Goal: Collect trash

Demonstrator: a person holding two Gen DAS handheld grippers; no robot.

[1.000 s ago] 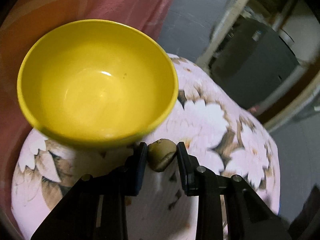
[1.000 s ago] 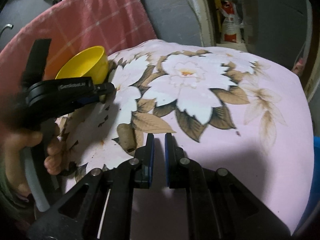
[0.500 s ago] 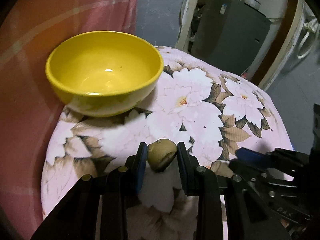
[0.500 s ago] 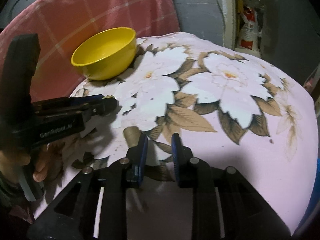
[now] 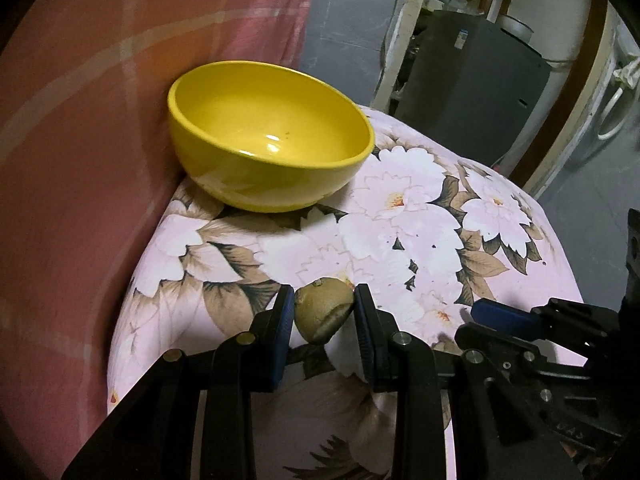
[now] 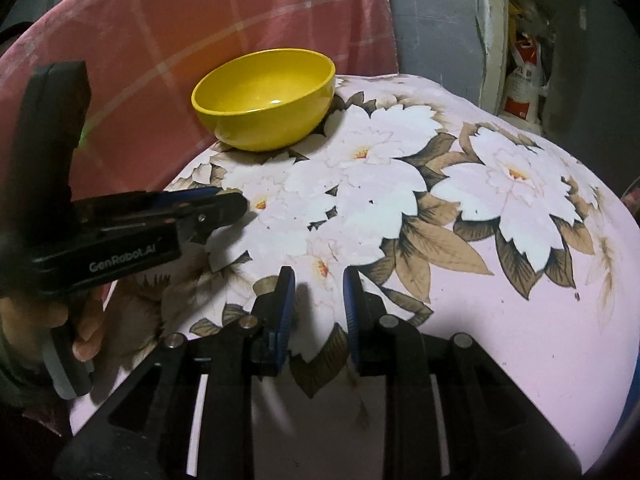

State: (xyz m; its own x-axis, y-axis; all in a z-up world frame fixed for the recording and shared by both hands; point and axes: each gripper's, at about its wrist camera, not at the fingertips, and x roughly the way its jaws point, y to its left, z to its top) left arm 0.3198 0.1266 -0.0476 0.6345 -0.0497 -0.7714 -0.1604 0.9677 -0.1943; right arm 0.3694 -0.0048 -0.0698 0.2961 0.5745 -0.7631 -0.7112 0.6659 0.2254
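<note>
Trash first: the small brownish-green scrap (image 5: 324, 314) sits pinched between the jaws of your left gripper (image 5: 324, 316) in the left wrist view, one blue pad against each side of it. You hold it by its middle, so it looks unlikely to slip out, and it appears clear of the floral cloth (image 5: 420, 232) below, though I cannot tell whether its underside touches. The yellow bowl (image 5: 264, 168) stands ahead on the far-left corner of the worktop, against the pink checked fabric (image 5: 80, 120). It looks empty, and with the jaws aimed at it I judge it to be the place for the scrap. At the lower right edge your right gripper (image 5: 500, 316) pokes in, just beside the left one.

From the right wrist view, your right gripper (image 6: 318, 300) hangs low over the cloth (image 6: 520, 280) with its jaws spread and nothing between them; free like this, it is ready for a next piece, though I see no other scrap on the cloth. Your left gripper (image 6: 232, 206) crosses in from the left, held in your left hand (image 6: 44, 324), pointing toward the bowl (image 6: 264, 116) but well short of it. The scrap itself is hidden here, so you will likely need to carry it over the rim before you let go.
</note>
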